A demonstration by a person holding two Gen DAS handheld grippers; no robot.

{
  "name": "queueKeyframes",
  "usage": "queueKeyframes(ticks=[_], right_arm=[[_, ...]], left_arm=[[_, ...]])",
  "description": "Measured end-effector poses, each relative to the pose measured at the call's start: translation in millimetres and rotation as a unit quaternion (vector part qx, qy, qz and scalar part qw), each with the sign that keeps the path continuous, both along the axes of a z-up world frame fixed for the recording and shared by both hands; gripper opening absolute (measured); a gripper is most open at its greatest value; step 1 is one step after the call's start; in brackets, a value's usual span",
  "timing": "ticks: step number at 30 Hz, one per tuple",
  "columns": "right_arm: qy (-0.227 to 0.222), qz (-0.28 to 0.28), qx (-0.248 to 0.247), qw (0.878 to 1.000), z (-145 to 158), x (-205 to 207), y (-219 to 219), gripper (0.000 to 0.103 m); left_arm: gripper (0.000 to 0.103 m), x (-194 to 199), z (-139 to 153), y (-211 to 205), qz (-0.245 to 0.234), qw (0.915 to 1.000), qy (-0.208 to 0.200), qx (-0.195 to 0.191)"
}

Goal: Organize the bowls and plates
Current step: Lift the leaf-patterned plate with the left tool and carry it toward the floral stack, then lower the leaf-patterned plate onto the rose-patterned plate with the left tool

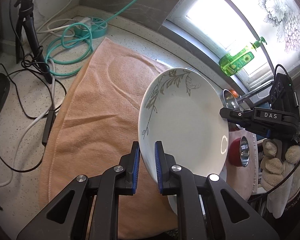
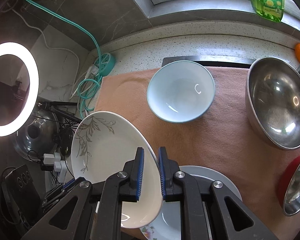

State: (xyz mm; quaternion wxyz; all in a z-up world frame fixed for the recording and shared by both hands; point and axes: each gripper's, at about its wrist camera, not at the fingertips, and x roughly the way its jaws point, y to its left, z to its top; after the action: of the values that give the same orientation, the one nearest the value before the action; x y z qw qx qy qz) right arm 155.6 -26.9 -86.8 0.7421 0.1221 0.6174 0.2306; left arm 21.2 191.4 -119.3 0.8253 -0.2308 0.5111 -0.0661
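The left gripper (image 1: 147, 156) is clamped narrowly on the near rim of a white plate with a grey leaf pattern (image 1: 182, 120), its blue-padded fingers (image 1: 137, 160) pressing one on each face of the rim. The right gripper (image 2: 151, 166) pinches the opposite edge of the same plate (image 2: 110, 156) in the same tight way, so the plate hangs tilted between the two tongs, lifted clear of the peach towel (image 1: 86, 120) that covers the speckled counter (image 1: 14, 104). From the left wrist camera, the right gripper appears to the right, across the plate, gripped by a hand in a knitted work glove (image 1: 278, 160). Ahead of the right gripper, a pale blue bowl (image 2: 181, 94) sits upright on the towel. Further right of it stands a large steel bowl (image 2: 278, 104). A smaller red-sided steel bowl (image 2: 296, 186) lies to the right of the right gripper, near the frame edge. Directly under the right gripper's fingers lies a grey plate (image 2: 210, 178), partly hidden, with a flowered rim (image 2: 148, 231) showing beneath the held plate. To the left of the tongs are a lit ring light (image 2: 14, 89), a teal power strip (image 2: 106, 62) with coiled teal cable (image 1: 74, 46), and a small black tripod (image 1: 28, 32). A green dish soap bottle (image 1: 238, 60) stands on the window sill beyond.
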Motion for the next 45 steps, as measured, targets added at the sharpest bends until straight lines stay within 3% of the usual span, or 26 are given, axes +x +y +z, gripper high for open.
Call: queueKeyframes(ticks=[24,45], right_arm=[[0.030,-0.089,0.002,0.996,-19,-47,-90,0.014],[0.067,-0.142,0.006,0.988,-50,-83,-132,0.013]], left_arm=[[0.013,5,-16,-61,-0.087,0.9960,0.021,0.004],[0.013,7,-25,-94,-0.134,0.9905,0.028,0.013]])
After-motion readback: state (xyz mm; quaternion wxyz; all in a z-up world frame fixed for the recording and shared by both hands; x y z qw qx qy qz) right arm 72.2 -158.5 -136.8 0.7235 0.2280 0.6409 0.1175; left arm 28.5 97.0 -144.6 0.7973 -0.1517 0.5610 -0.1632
